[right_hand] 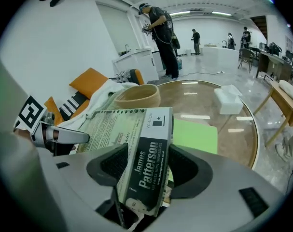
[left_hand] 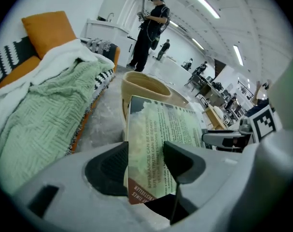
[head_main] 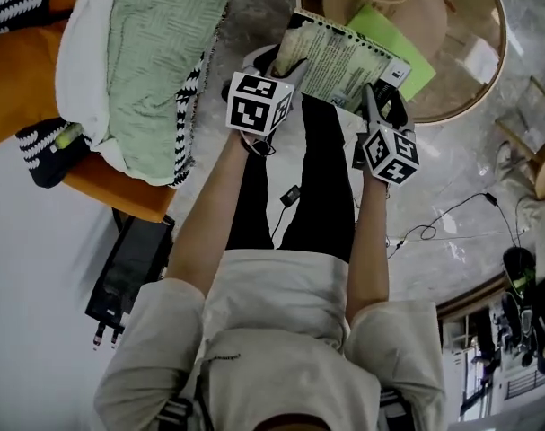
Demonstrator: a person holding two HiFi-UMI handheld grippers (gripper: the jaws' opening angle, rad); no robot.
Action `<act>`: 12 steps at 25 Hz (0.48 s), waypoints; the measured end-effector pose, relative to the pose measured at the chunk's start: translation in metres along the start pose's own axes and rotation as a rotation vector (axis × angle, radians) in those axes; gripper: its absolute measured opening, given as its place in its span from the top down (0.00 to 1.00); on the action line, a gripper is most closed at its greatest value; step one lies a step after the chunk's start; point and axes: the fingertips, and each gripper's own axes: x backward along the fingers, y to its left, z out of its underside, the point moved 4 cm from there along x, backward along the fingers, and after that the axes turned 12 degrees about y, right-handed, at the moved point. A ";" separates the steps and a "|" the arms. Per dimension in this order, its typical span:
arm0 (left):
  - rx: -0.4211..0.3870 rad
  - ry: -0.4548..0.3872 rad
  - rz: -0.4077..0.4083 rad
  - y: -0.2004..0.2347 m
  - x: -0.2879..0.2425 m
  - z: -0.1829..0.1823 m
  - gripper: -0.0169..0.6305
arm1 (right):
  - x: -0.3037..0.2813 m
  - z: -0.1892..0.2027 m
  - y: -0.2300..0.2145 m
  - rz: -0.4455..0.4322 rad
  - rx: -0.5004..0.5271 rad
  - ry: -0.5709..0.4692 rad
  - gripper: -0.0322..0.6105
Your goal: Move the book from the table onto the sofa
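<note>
A paperback book (head_main: 339,61) with a pale green cover hangs in the air between the sofa and the round table, held from both ends. My left gripper (head_main: 276,65) is shut on its left edge, and the cover (left_hand: 158,139) stands upright between the pads. My right gripper (head_main: 380,101) is shut on the spine end (right_hand: 146,153), whose title lettering faces the camera. The orange sofa (head_main: 39,79) lies to the left under a green knitted blanket (head_main: 155,61), which also shows in the left gripper view (left_hand: 45,124).
The round glass-topped table (head_main: 470,79) carries a wooden bowl (right_hand: 136,95), a green sheet (right_hand: 194,137) and a white box (right_hand: 230,100). A black device (head_main: 128,272) and cables (head_main: 434,227) lie on the floor. A person (left_hand: 148,30) stands far behind.
</note>
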 end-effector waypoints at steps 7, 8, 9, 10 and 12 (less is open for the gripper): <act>0.162 -0.088 -0.041 0.074 0.056 0.055 0.61 | -0.023 0.001 0.095 -0.075 0.176 0.048 0.57; 0.181 -0.100 -0.047 0.085 0.064 0.063 0.61 | -0.026 0.001 0.109 -0.084 0.196 0.052 0.57; 0.201 -0.113 -0.054 0.095 0.071 0.071 0.61 | -0.029 0.002 0.123 -0.094 0.218 0.056 0.57; 0.227 -0.127 -0.063 0.105 0.080 0.080 0.61 | -0.032 0.003 0.138 -0.107 0.243 0.059 0.57; 0.283 -0.159 -0.081 0.125 0.097 0.099 0.61 | -0.038 0.004 0.167 -0.140 0.295 0.067 0.57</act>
